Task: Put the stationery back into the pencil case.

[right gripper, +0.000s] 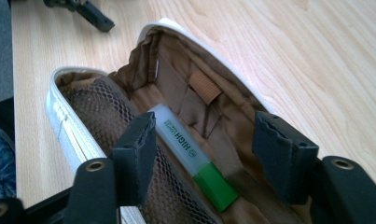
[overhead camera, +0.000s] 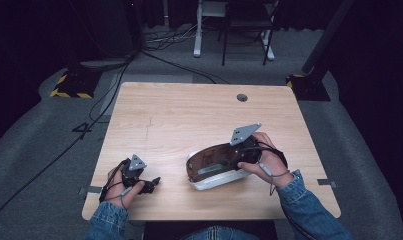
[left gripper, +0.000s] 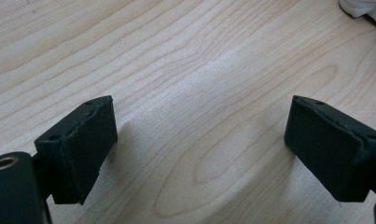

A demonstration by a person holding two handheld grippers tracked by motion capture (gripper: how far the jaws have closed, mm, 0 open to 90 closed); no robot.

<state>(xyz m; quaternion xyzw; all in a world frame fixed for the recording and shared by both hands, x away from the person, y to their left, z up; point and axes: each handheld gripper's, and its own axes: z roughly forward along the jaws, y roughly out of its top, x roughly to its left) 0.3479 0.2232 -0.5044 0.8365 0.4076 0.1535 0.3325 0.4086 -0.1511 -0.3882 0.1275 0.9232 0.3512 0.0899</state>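
Over pencil case (right gripper: 185, 93), fingers (right gripper: 139, 154) apart.

Only readable thing I've got is on the highlighter (right gripper: 191, 155) lying in the open pencil case (right gripper: 185, 93) between my right jaws: "HIGH" in green capitals down its pale barrel. There's a smaller green line beside it, too tiny to read. A dark mark on the floor (overhead camera: 81, 129) looks like a "4".

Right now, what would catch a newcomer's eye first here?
The open white pouch lying near the table's front edge, brown lining showing. Inside lies a green-capped highlighter, with the right gripper open just over it. The left gripper rests open on bare wood at the left.
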